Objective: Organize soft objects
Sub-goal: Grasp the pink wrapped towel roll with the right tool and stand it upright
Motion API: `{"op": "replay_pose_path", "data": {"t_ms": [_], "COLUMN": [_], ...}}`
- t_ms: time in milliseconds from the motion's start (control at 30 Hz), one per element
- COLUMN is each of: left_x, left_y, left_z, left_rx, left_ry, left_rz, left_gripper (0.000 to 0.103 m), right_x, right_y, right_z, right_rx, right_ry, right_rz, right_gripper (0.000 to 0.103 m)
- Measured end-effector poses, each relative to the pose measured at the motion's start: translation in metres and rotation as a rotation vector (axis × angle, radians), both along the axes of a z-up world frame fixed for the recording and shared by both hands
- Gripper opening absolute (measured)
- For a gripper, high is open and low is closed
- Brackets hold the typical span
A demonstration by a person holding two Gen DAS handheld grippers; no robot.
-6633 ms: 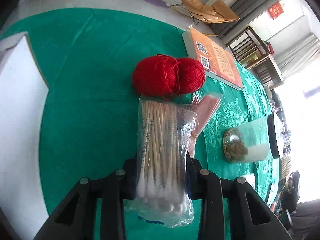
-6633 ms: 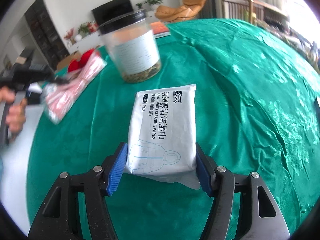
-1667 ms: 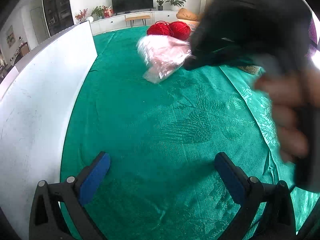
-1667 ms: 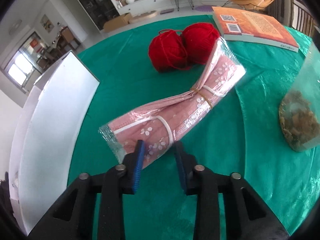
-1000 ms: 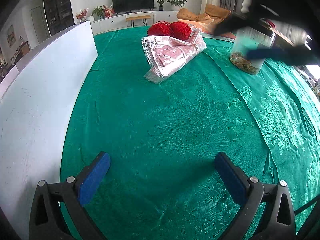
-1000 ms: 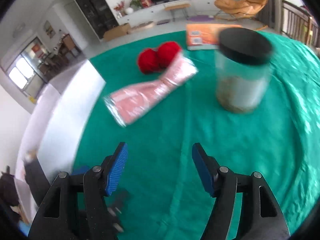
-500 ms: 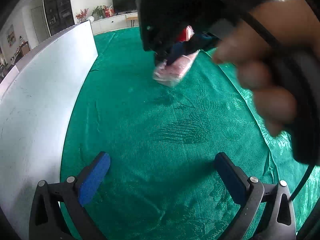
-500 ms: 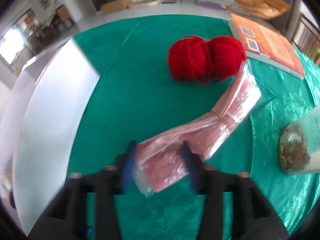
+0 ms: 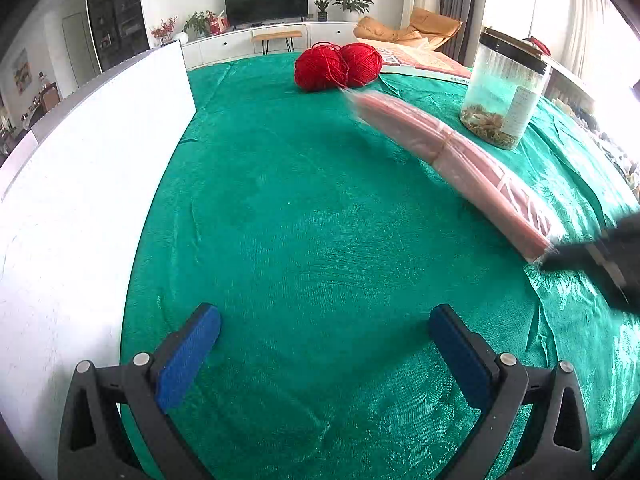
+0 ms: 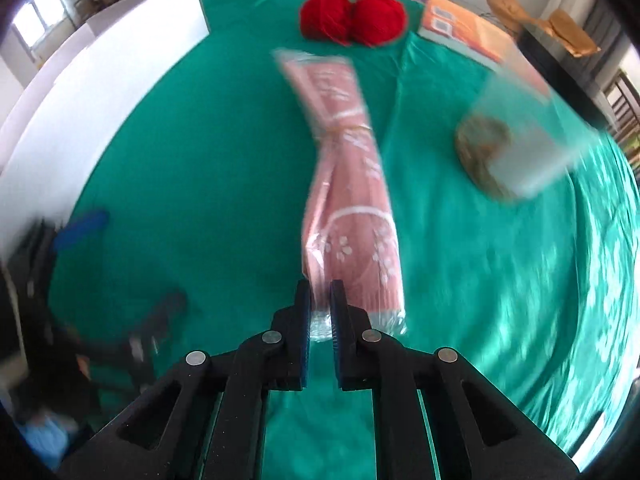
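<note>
Between the two blue pads of the right hand-held gripper [image 10: 319, 312] sits the near end of a long pink packet [image 10: 352, 196], a plastic-wrapped soft bundle with a band round its middle; the jaws have just been closing and are now pinched together on its clear wrapper. The rest of the packet stretches away over the green desk [image 9: 304, 208] toward two red yarn balls [image 9: 337, 66], which lie well apart from the grip, near an orange book [image 10: 472, 36]. A clear jar [image 9: 506, 92] with a black lid stands to the right of the packet, and a white box [image 9: 92, 168] runs along the left edge of the desk. The left hand-held gripper [image 9: 320, 354] hangs over bare cloth with its jaws wide apart and nothing between them. The step in hand looks like the pick-up of the packet. Next, it probably needs lifting clear and carrying left to the box, with a hold firm enough that the slippery wrapper does not slide out.
</note>
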State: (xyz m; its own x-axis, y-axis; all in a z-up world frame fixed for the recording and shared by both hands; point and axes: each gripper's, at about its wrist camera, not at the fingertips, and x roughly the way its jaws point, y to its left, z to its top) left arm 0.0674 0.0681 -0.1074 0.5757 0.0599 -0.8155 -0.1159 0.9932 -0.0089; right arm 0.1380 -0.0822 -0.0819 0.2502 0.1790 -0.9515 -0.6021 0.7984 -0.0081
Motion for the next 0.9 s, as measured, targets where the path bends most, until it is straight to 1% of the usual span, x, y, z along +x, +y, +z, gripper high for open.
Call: {"op": "replay_pose_path", "data": {"t_ms": [33, 100, 133, 200, 267, 300, 333, 367, 400, 433, 467, 500, 533, 567, 633, 700, 733, 767, 800, 833, 900], "left_x": [0.0, 0.0, 0.0, 0.0, 0.0, 0.0, 0.0, 0.0, 0.0, 0.0, -0.001, 0.0, 0.0, -0.001, 0.0, 0.0, 0.0, 0.0, 0.0, 0.0, -0.001], "left_y": [0.0, 0.0, 0.0, 0.0, 0.0, 0.0, 0.0, 0.0, 0.0, 0.0, 0.0, 0.0, 0.0, 0.0, 0.0, 0.0, 0.0, 0.0, 0.0, -0.001, 0.0], "left_z": [0.0, 0.0, 0.0, 0.0, 0.0, 0.0, 0.0, 0.0, 0.0, 0.0, 0.0, 0.0, 0.0, 0.0, 0.0, 0.0, 0.0, 0.0, 0.0, 0.0, -0.001], "left_rx": [0.0, 0.0, 0.0, 0.001, 0.001, 0.001, 0.001, 0.001, 0.001, 0.001, 0.001, 0.001, 0.001, 0.001, 0.001, 0.001, 0.001, 0.001, 0.0, 0.001, 0.001], "left_ry": [0.0, 0.0, 0.0, 0.0, 0.0, 0.0, 0.0, 0.0, 0.0, 0.0, 0.0, 0.0, 0.0, 0.0, 0.0, 0.0, 0.0, 0.0, 0.0, 0.0, 0.0], "left_rz": [0.0, 0.0, 0.0, 0.001, 0.002, 0.002, 0.002, 0.002, 0.002, 0.002, 0.002, 0.002, 0.002, 0.002, 0.002, 0.002, 0.002, 0.002, 0.002, 0.002, 0.002], "left_gripper": [0.103, 0.103, 0.103, 0.103, 0.103, 0.103, 0.103, 0.103, 0.103, 0.103, 0.103, 0.103, 0.103, 0.103, 0.103, 0.103, 0.103, 0.103, 0.103, 0.103, 0.103], "right_x": [-0.009, -0.034, -0.047, -0.062, -0.069, -0.07, -0.07, -0.069, -0.067, -0.064, -0.059, -0.051, -0.042, -0.033, -0.015, 0.0, 0.005, 0.008, 0.007, 0.01, 0.009], "right_y": [-0.013, -0.042, -0.057, -0.089, -0.12, -0.132, -0.14, -0.144, -0.145, -0.141, -0.132, -0.12, -0.106, -0.093, -0.07, -0.043, -0.029, -0.016, -0.003, 0.004, 0.009], "right_z": [-0.001, -0.007, -0.006, -0.003, 0.0, 0.002, 0.005, 0.008, 0.014, 0.02, 0.027, 0.031, 0.035, 0.04, 0.041, 0.037, 0.031, 0.023, 0.014, 0.006, 0.014], "right_rx": [0.011, -0.002, 0.019, 0.065, 0.094, 0.107, 0.14, 0.176, 0.207, 0.228, 0.239, 0.25, 0.263, 0.282, 0.31, 0.315, 0.302, 0.278, 0.243, 0.21, 0.227], "right_ry": [0.006, 0.017, -0.003, 0.001, -0.029, -0.046, -0.05, -0.049, -0.058, -0.078, -0.111, -0.145, -0.172, -0.178, -0.162, -0.169, -0.163, -0.144, -0.12, -0.105, -0.108], "right_rz": [-0.011, -0.047, -0.067, -0.163, -0.281, -0.314, -0.33, -0.336, -0.326, -0.296, -0.252, -0.211, -0.168, -0.126, -0.088, -0.046, -0.013, 0.016, 0.034, 0.043, 0.017], "right_gripper": [0.01, 0.01, 0.01, 0.01, 0.01, 0.01, 0.012, 0.017, 0.019, 0.042, 0.07, 0.074, 0.074, 0.074, 0.074, 0.073, 0.069, 0.059, 0.046, 0.025, 0.021]}}
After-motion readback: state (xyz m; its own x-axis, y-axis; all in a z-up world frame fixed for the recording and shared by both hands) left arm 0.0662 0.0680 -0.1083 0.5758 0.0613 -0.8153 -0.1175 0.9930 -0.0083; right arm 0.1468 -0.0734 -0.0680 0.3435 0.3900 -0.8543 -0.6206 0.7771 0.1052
